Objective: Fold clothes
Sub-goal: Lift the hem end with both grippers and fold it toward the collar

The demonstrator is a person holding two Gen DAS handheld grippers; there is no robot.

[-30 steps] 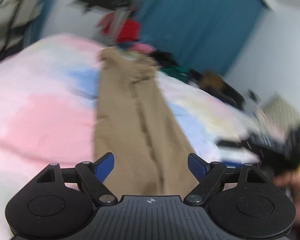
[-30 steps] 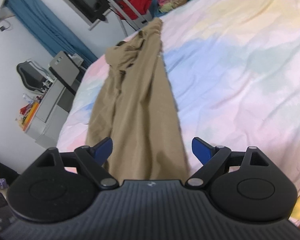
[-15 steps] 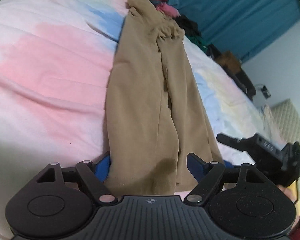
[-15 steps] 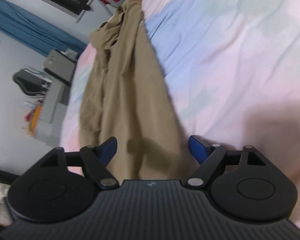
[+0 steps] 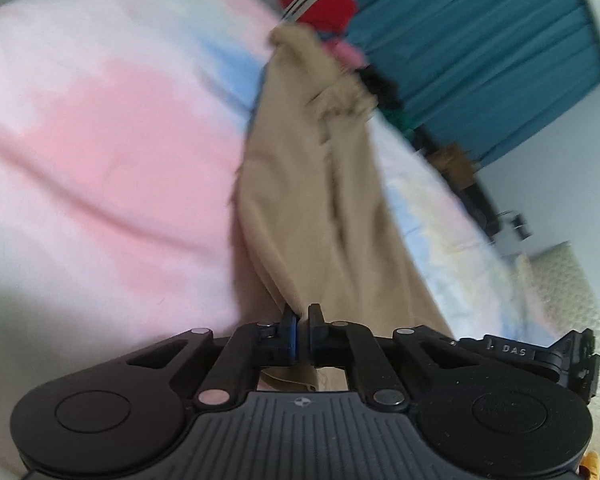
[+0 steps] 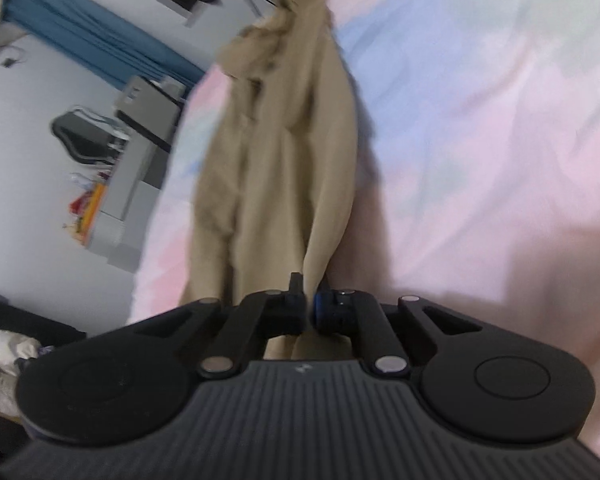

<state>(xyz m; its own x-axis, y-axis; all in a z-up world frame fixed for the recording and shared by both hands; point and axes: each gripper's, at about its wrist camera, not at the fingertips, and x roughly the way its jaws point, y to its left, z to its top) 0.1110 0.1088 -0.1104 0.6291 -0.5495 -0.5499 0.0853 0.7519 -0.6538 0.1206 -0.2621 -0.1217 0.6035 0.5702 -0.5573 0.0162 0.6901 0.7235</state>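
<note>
A pair of tan trousers [image 5: 320, 184] lies lengthwise on the pastel bedspread [image 5: 100, 140], legs side by side, the crumpled waist at the far end. My left gripper [image 5: 302, 314] is shut on the near hem of one leg. In the right wrist view the trousers [image 6: 276, 168] run away from me, and my right gripper [image 6: 309, 294] is shut on the near hem at the other edge. The right gripper's body [image 5: 540, 354] shows at the lower right of the left wrist view. Both hems are lifted slightly off the bed.
A pile of clothes [image 5: 332, 4] and a blue curtain [image 5: 480, 40] lie beyond the far end of the bed. A grey desk unit [image 6: 136, 168] and a dark chair [image 6: 84, 136] stand beside the bed [image 6: 480, 120].
Both grippers were open over the trouser hems; they have dropped onto the hems and closed on them. The near ends of the legs are now bunched between the fingers.
</note>
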